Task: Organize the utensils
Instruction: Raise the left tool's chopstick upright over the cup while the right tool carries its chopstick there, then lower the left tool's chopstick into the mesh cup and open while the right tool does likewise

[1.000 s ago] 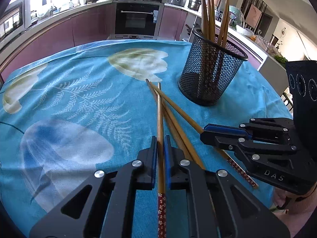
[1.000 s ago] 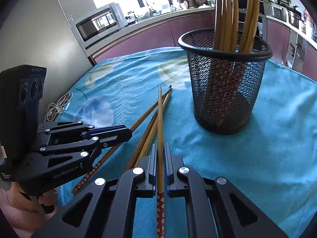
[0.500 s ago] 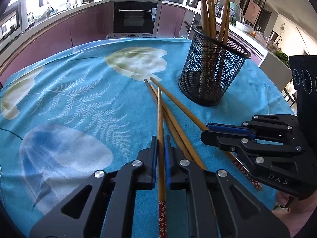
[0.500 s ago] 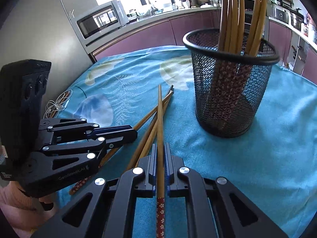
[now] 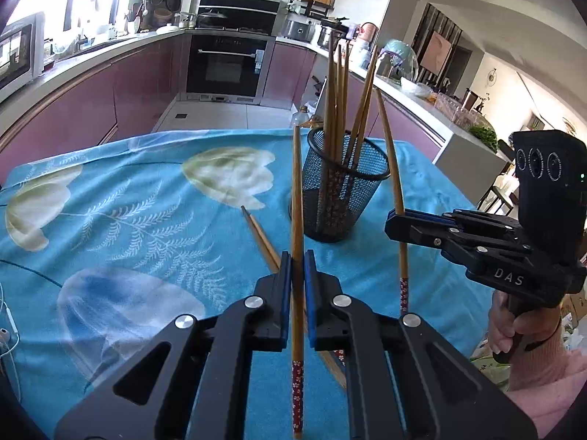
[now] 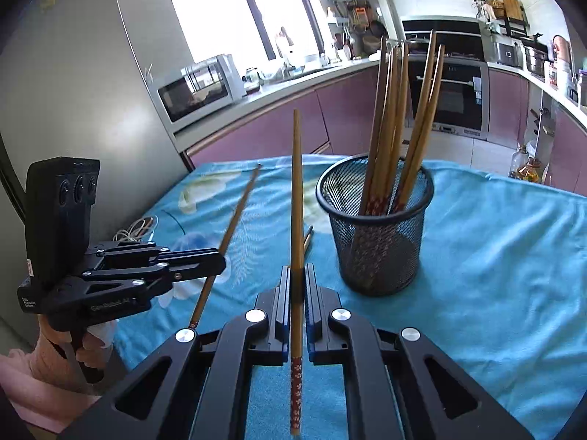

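Blue floral cloth [image 5: 121,220] covering the counter, printed with pale flowers and fern fronds. White cable [image 6: 134,229] coiled at the cloth's far-left edge. Built-in black oven [image 5: 227,64] set among mauve cabinets [image 5: 91,99]. Silver microwave [image 6: 200,86] on the kitchen worktop under a bright window [image 6: 223,11]. Steel pots [image 6: 533,58] on the worktop beside the oven.

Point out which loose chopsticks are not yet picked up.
The pair lying on the blue cloth beside the mesh holder; the others stand in the holder or are clamped in a hand-held gripper.
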`<state>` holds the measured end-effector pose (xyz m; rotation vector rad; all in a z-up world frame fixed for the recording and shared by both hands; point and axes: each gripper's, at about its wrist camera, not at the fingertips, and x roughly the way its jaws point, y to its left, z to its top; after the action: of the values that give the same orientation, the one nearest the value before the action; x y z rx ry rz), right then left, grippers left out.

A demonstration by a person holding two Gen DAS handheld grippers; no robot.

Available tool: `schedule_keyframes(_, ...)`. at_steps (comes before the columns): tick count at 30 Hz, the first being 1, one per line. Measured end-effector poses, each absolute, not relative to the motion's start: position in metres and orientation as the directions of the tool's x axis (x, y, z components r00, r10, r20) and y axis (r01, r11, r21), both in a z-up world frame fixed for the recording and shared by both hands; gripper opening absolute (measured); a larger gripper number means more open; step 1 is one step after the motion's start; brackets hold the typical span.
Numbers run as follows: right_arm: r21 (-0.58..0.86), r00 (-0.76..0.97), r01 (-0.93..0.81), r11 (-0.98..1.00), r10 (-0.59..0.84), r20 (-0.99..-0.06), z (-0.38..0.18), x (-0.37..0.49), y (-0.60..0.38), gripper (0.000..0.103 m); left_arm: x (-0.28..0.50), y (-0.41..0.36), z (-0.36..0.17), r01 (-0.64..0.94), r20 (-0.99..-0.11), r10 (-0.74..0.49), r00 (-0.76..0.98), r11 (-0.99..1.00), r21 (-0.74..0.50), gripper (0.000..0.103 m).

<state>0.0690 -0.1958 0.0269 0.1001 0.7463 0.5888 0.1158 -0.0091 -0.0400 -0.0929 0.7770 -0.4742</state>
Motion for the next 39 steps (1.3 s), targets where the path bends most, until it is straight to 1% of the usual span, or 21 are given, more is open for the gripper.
schedule_keyframes(8,0.284,0.622,-0.47,0.836,0.542,-0.565,0.044,0.067,-0.206,0.006,0.101,-0.003,-0.006,0.405,-0.579,-0.489,0.652,0.871,-0.279,0.008)
schedule_keyframes(19,0.271,0.67,-0.47,0.84,0.54,-0.511,0.067,0.073,-0.217,0.006,0.103,0.001,0.019,0.425,-0.51,-0.529,0.678,0.848,-0.315,0.008)
schedule_keyframes(32,0.248,0.744,-0.448,0.859,0.512,-0.429,0.104,0.102,-0.228,0.006,0.127,-0.014,0.062,0.443,-0.436,-0.53,0.727,0.848,-0.293,0.008)
schedule_keyframes(39,0.23,0.774,-0.438,0.869,0.495,-0.396,0.118,0.122,-0.227,0.006,0.14,-0.025,0.093,0.459,-0.377,-0.53,0.759,0.847,-0.268,0.008)
